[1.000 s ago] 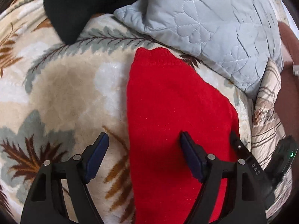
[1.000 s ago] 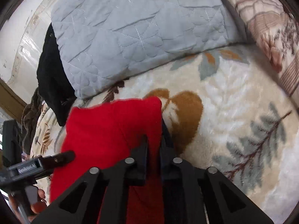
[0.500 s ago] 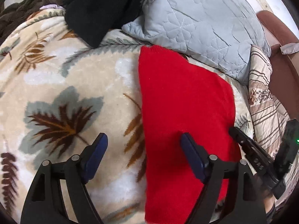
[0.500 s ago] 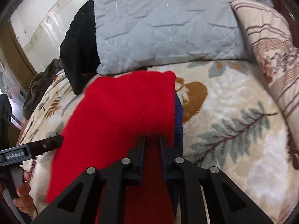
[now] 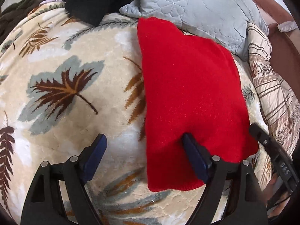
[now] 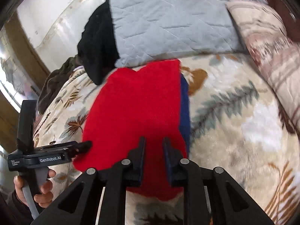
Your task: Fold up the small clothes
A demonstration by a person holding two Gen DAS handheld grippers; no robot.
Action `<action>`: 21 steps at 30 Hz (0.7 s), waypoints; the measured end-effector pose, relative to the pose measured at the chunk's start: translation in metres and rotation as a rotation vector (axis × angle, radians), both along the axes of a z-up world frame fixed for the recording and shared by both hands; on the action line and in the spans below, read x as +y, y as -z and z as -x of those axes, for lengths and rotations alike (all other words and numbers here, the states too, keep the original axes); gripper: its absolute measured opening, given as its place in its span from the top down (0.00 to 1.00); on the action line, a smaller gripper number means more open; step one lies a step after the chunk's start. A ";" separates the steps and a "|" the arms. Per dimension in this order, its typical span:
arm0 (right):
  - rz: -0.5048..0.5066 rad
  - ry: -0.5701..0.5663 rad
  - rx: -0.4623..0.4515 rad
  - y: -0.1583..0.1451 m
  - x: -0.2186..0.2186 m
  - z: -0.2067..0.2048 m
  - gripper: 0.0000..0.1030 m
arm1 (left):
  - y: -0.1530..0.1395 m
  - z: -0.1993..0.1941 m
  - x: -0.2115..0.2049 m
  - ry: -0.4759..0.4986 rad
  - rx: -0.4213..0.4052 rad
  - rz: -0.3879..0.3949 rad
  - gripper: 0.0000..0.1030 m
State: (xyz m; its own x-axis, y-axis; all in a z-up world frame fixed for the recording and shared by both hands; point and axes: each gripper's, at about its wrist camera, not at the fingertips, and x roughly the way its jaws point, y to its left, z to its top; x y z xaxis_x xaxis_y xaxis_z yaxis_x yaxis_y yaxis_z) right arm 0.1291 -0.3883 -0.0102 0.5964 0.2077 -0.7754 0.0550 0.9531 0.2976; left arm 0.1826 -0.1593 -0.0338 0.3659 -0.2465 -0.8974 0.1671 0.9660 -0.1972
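Lying lengthwise on a cream plush blanket with brown and grey-green leaf print (image 5: 61,43), a red knitted garment (image 5: 187,86), its far end touching a pale grey quilted cushion (image 5: 196,5). Spread wide over the near end of the knit, the left gripper (image 5: 144,155), with one blue-padded finger (image 5: 195,157) pressed against the red fabric and the other above bare blanket. Seen from the right wrist view, the right gripper (image 6: 153,157) with narrowly parted black fingers over the same red garment (image 6: 135,108), apparently pinching its near edge (contact point hidden by the fingers themselves). Showing along the right edge of the red cloth, a dark blue strip of fabric (image 6: 184,108). Heaped at the far left beside the cushion, a black cloth (image 6: 97,45). Draped along the right side, a beige striped floral quilt (image 5: 271,93). Blurred, the right-hand portion of the right wrist view.
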 end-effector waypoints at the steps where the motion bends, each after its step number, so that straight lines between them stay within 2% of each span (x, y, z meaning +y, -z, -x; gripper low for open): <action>1: -0.013 0.009 0.027 0.008 -0.002 -0.002 0.83 | 0.001 0.000 -0.001 -0.002 -0.001 -0.001 0.17; 5: -0.093 0.055 0.007 0.013 -0.012 -0.001 0.83 | 0.002 0.000 -0.002 -0.007 -0.005 -0.006 0.17; 14: -0.101 0.053 0.016 0.015 -0.013 -0.006 0.82 | 0.003 0.002 -0.002 -0.004 -0.009 -0.011 0.15; 21: -0.082 -0.002 0.059 0.007 -0.012 -0.007 0.81 | 0.005 0.001 0.001 0.009 -0.012 0.001 0.15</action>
